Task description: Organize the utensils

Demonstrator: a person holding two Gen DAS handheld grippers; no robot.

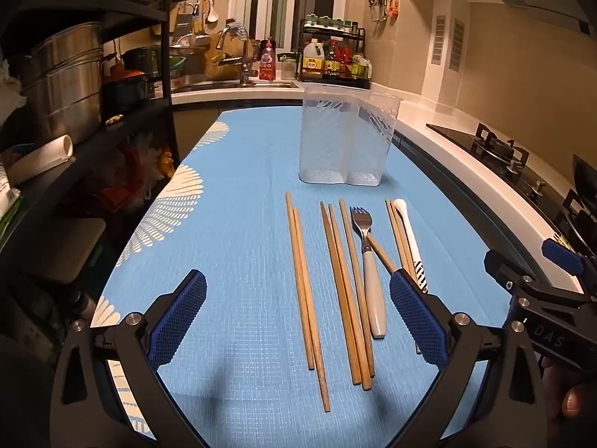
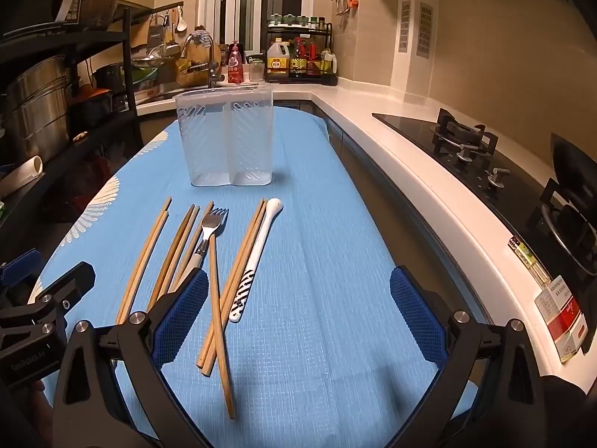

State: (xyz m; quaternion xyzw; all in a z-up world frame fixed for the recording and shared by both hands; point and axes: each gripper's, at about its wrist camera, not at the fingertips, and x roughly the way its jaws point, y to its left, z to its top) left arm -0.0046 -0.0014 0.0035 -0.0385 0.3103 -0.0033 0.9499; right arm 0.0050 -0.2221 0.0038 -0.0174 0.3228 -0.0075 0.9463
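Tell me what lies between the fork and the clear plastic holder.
Nothing: between the fork tines and the clear plastic holder there is only bare blue mat. The left wrist view shows it best; the right wrist view agrees.

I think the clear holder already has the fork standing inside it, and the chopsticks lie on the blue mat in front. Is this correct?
Not quite. The clear holder is empty; the fork lies flat on the blue mat among the chopsticks, as the left wrist view shows. The rest is correct.
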